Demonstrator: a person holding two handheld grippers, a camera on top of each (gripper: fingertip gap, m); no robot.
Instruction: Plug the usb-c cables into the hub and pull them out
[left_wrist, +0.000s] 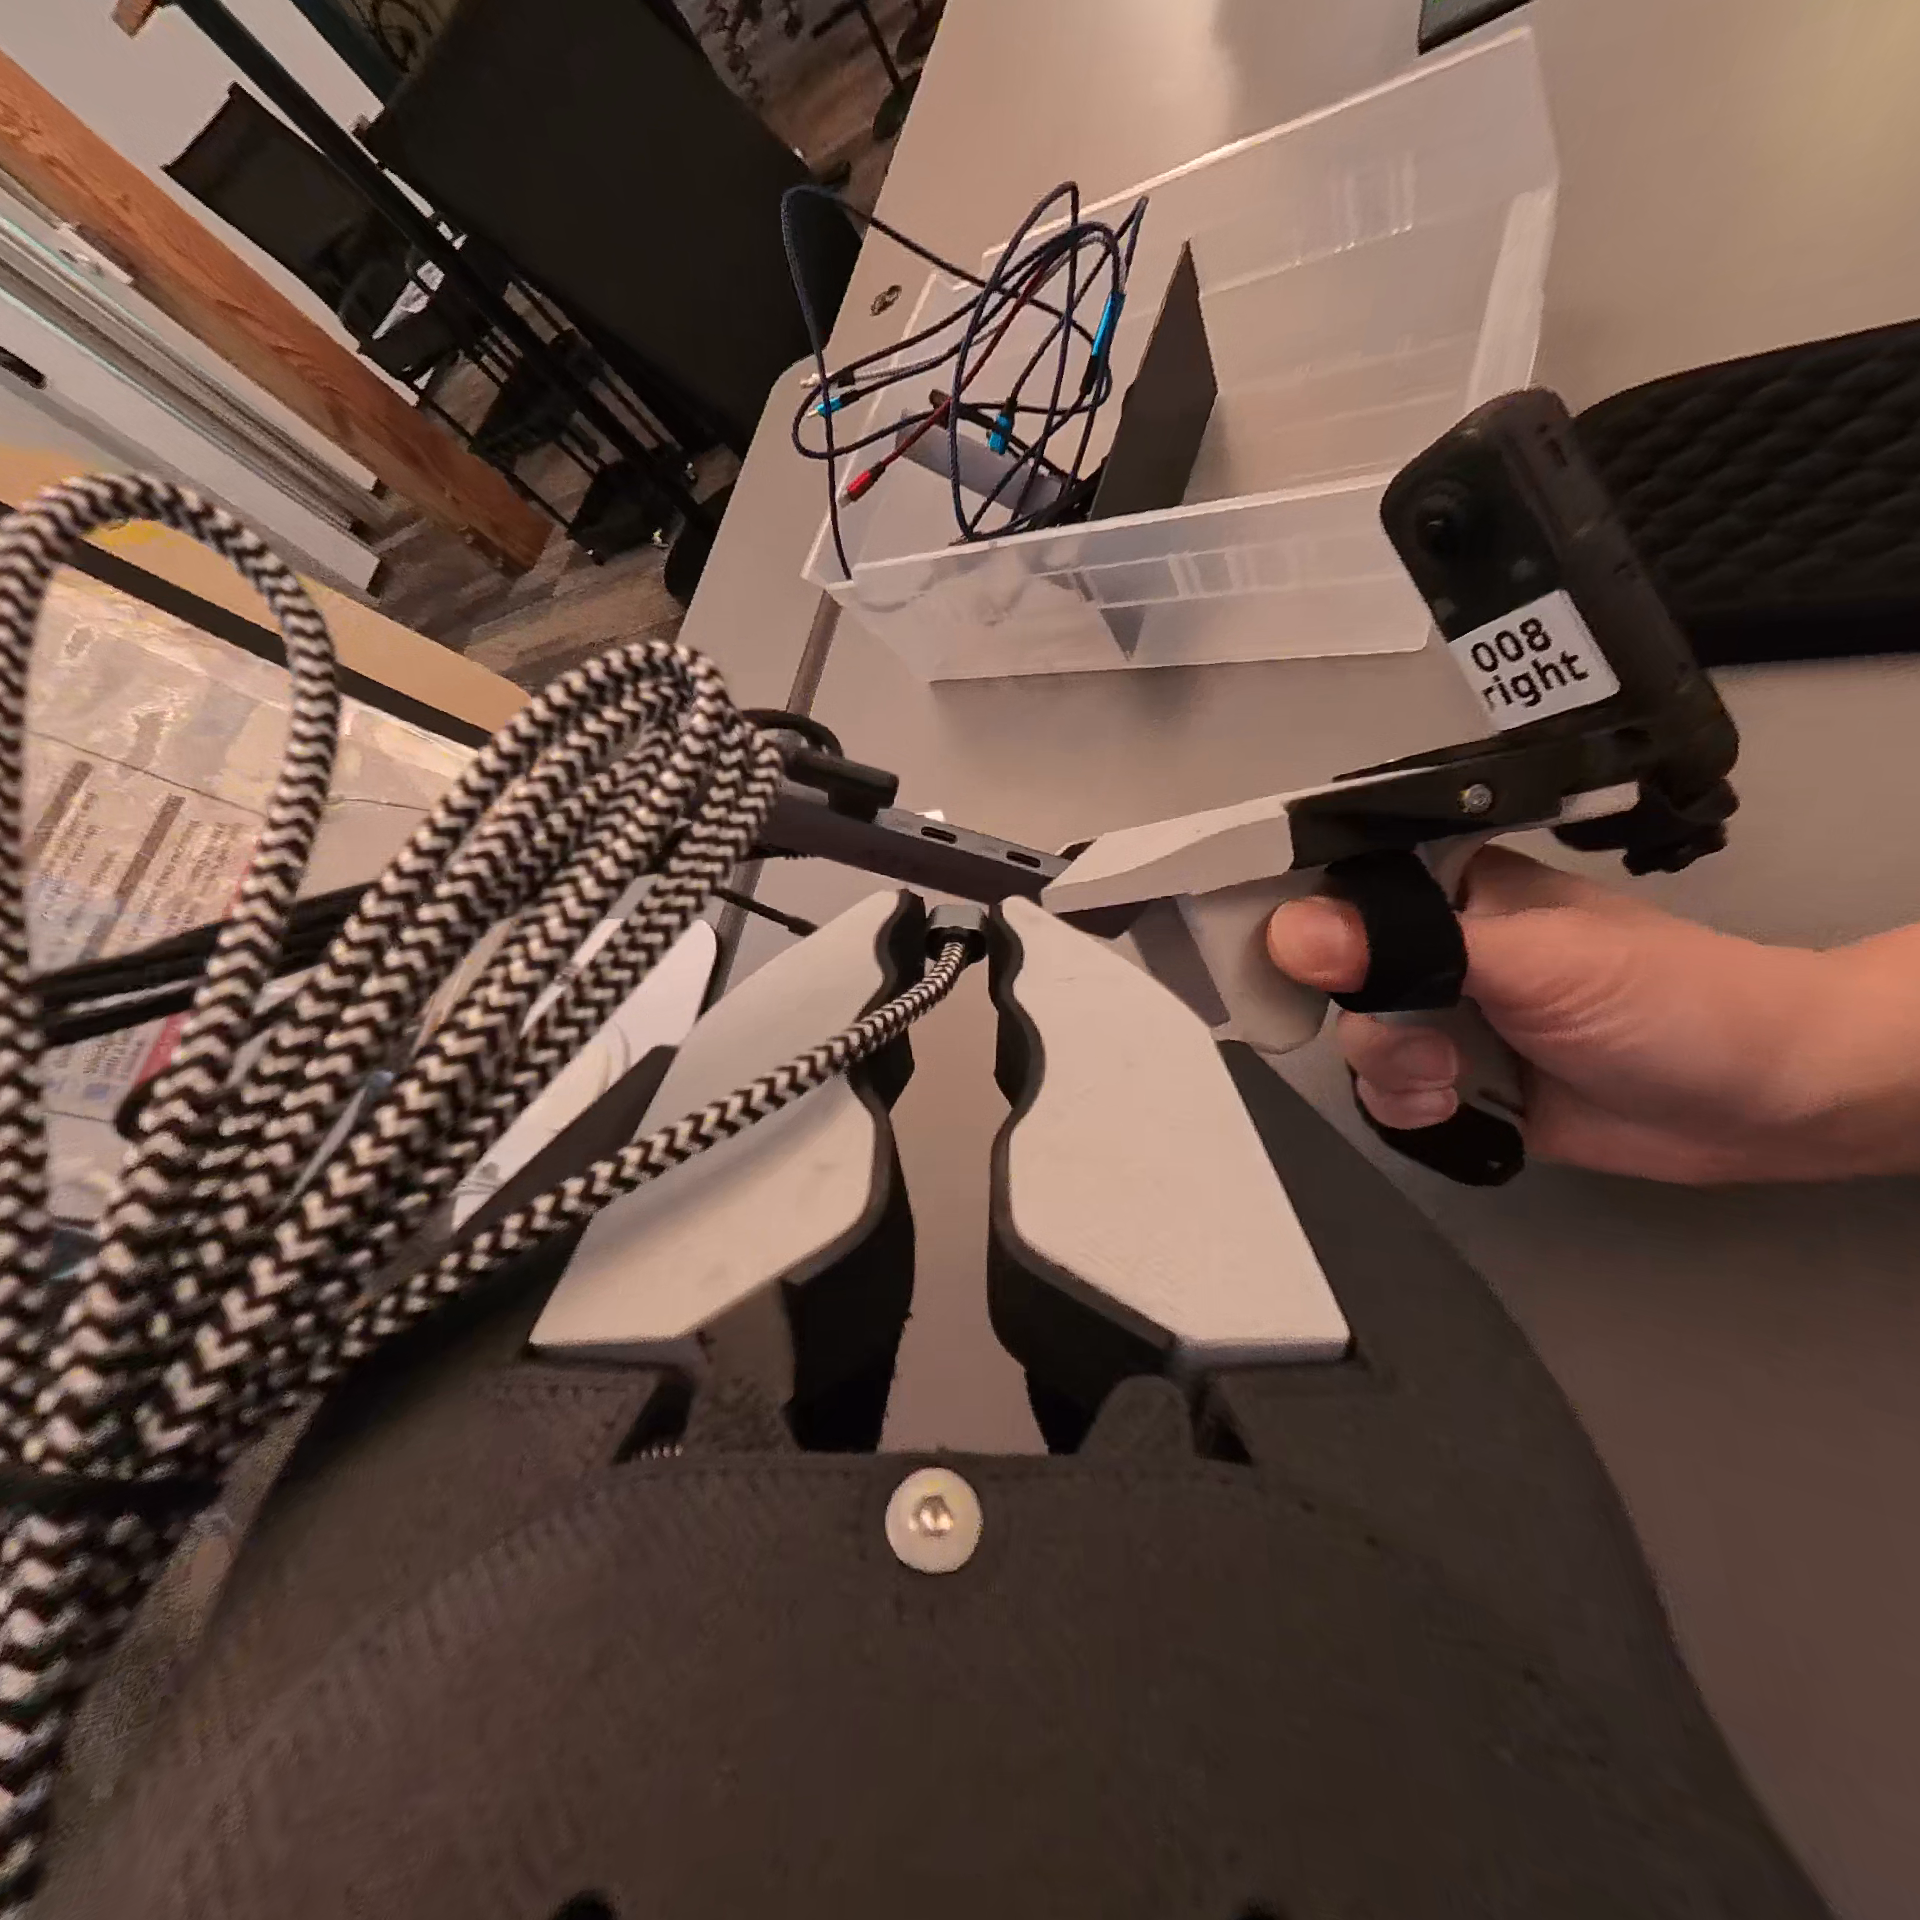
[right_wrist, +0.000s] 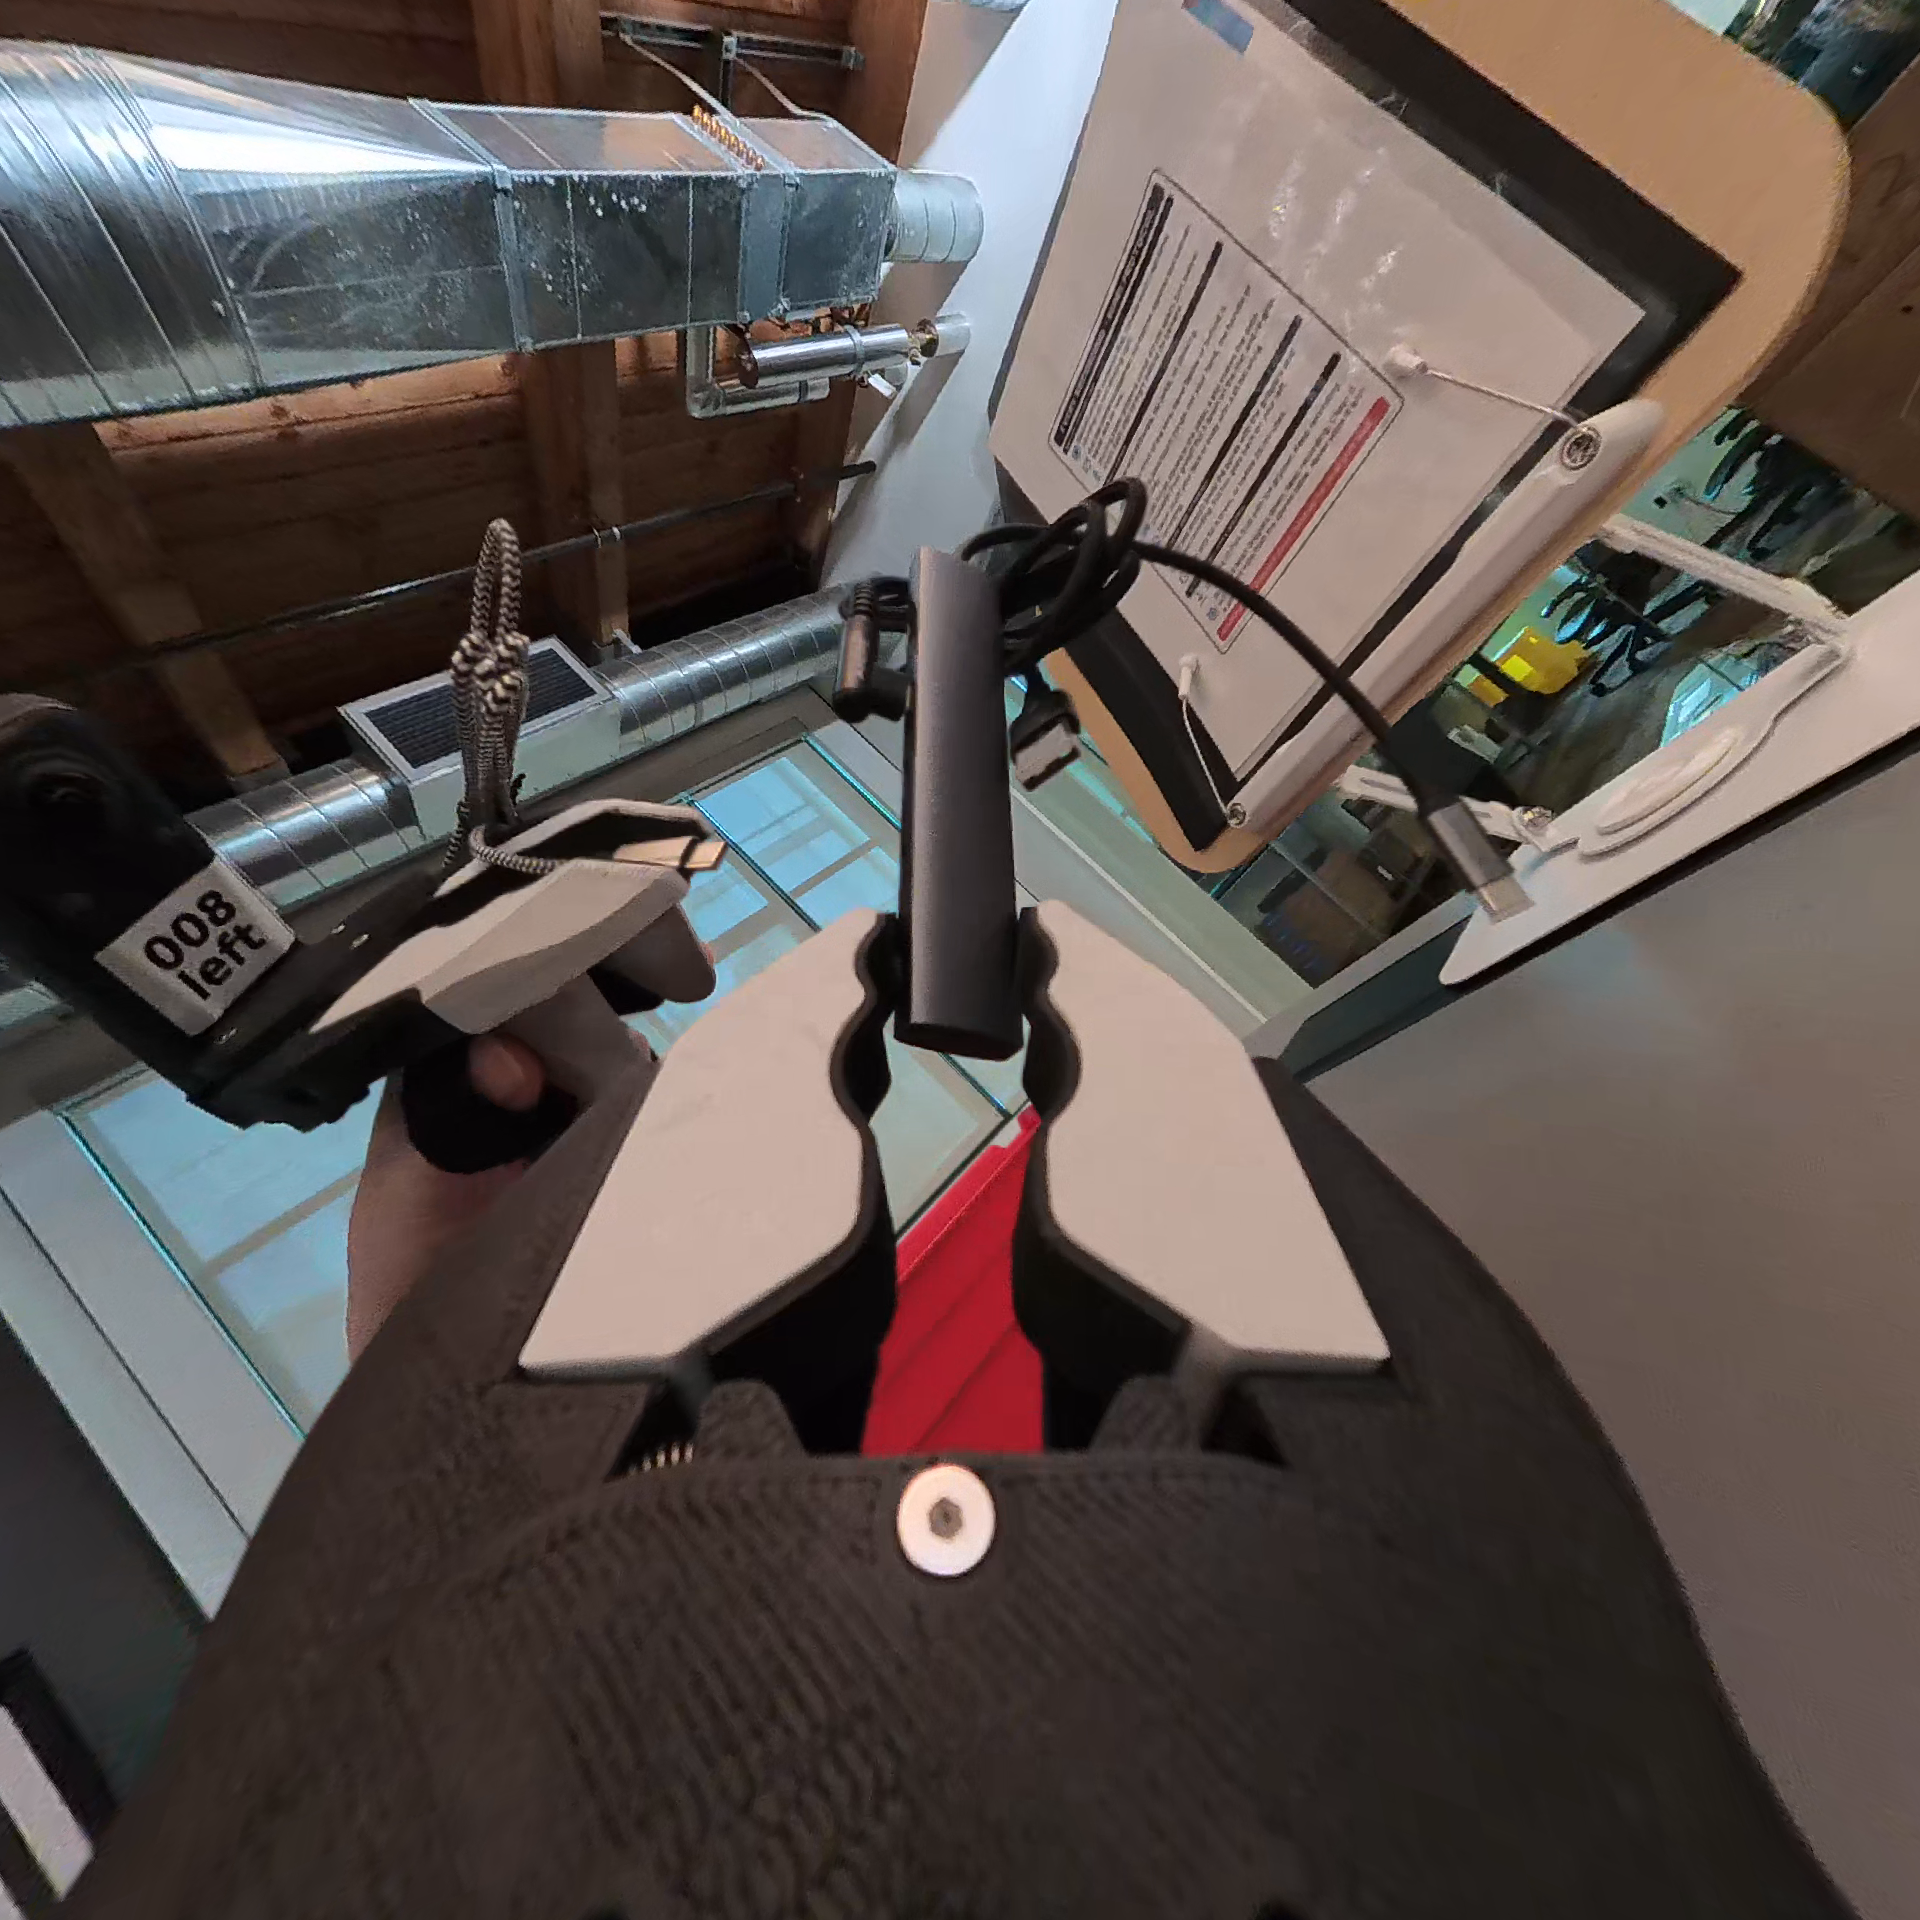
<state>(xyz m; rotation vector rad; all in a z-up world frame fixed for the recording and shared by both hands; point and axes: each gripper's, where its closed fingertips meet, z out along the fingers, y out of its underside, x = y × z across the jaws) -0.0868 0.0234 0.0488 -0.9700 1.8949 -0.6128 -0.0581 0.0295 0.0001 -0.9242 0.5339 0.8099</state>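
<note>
My left gripper (left_wrist: 954, 914) is shut on the metal plug (left_wrist: 948, 918) of a black-and-white braided USB-C cable (left_wrist: 312, 987), whose coils hang at the left. My right gripper (right_wrist: 956, 961) is shut on a dark grey bar-shaped hub (right_wrist: 951, 790), held up in the air. In the left wrist view the hub (left_wrist: 914, 836) lies crosswise just beyond the plug, its side ports facing me, a short gap apart. One black angled plug (left_wrist: 847, 784) sits in the hub's far end. In the right wrist view the left gripper (right_wrist: 665, 883) holds the plug tip (right_wrist: 681, 854) left of the hub.
A clear plastic bin (left_wrist: 1195, 436) holding several thin coloured cables (left_wrist: 997, 364) and a dark divider stands on the grey table (left_wrist: 1766, 1091) behind. The hub's own black cables (right_wrist: 1247, 644) dangle with loose connectors. A stand with a printed sheet (right_wrist: 1247, 416) is beyond the hub. My hands' fingertips stand some 6 centimeters from each other.
</note>
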